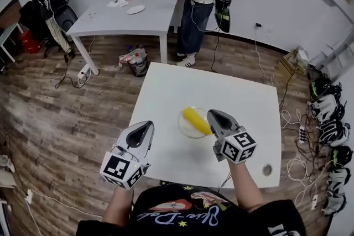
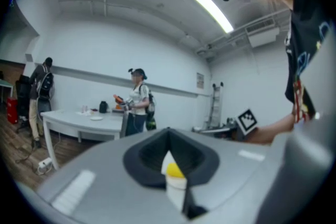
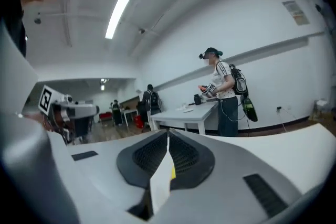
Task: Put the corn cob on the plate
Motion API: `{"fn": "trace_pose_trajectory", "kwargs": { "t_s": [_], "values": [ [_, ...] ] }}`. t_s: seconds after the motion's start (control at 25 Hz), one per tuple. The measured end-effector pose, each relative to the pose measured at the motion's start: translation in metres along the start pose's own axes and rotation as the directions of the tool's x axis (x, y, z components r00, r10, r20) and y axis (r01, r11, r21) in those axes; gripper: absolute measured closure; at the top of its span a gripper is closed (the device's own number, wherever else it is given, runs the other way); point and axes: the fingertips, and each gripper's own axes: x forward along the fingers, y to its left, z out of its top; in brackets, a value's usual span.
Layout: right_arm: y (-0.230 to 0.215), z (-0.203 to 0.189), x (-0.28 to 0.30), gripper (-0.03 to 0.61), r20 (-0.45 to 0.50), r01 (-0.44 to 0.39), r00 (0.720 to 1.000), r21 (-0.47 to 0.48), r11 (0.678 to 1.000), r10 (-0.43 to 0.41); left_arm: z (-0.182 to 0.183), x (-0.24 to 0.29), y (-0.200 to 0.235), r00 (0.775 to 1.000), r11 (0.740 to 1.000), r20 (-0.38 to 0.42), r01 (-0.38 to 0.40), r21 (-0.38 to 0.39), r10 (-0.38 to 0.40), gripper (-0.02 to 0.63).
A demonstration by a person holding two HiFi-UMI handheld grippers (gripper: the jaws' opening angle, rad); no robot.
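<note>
Yellow corn cob point(image 1: 197, 120) lies across the round, pale plate point(image 1: 182, 126) on the white square table point(image 1: 166, 91). My grey right gripper point(image 1: 213, 114), just beside the cob's near end, has its jaws pressed together on nothing. My grey left gripper point(image 1: 145, 125), well apart from the plate, is likewise closed and empty.

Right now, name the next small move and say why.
Probably ease the right gripper back from the plate: the corn cob already lies on it, and that gripper's jaws are together with nothing between them.
</note>
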Motion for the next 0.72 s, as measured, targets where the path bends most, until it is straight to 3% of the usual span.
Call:
{"fn": "trace_pose_trajectory", "kwargs": {
  "t_s": [0.08,0.2,0.72],
  "values": [
    [0.002,0.013,-0.020,0.558,0.041,0.029,0.999,0.020,0.999,-0.030,0.003,0.007,-0.002,1.000,1.000,0.007,0.015,0.002,-0.015,0.624],
    [0.003,0.014,-0.034,0.562,0.010,0.069,0.998,-0.049,0.996,-0.069,0.008,0.017,-0.007,0.999,0.999,0.019,0.037,0.011,-0.037,0.624],
    [0.015,0.018,-0.037,0.563,-0.025,0.006,1.000,-0.030,1.000,-0.007,0.012,0.033,-0.021,0.997,0.997,0.020,0.077,0.028,-0.077,0.624]
  ]
}}
